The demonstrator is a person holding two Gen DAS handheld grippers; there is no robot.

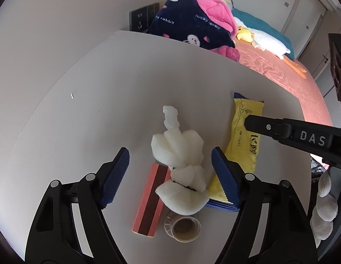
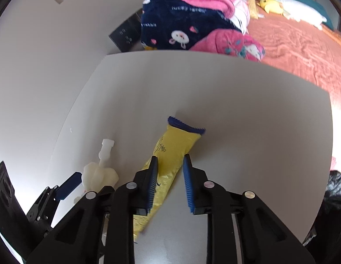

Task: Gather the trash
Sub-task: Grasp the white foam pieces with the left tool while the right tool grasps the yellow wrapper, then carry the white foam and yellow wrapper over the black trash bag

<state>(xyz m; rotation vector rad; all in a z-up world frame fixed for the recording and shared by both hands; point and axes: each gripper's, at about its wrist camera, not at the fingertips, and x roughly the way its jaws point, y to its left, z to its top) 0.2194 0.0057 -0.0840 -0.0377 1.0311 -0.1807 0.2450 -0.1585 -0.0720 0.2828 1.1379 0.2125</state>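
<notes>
Both tongs angled steeply down over the bench [image 2: 247, 132]
Left tongs [image 1: 170, 154] spread either side of the white foam scrap [image 1: 177, 147], not touching; right tongs [image 2: 170, 160] drawn close, pinching the yellow wrapper [image 2: 177, 138] lying on the bench.

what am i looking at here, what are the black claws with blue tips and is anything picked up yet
No robot here: a person holds a two-finger claw tool in each hand, and each tool carries a wide-angle camera looking along its fingers. One picture comes from the left tool, the other from the right.

On the grey table lie white foam packing, a yellow snack wrapper, a pink-and-brown striped box and a small clear cup.

The left gripper is open, with the foam between its fingers. The right gripper is almost closed around the wrapper; whether it already pinches it is unclear. Nothing is lifted yet.
</notes>
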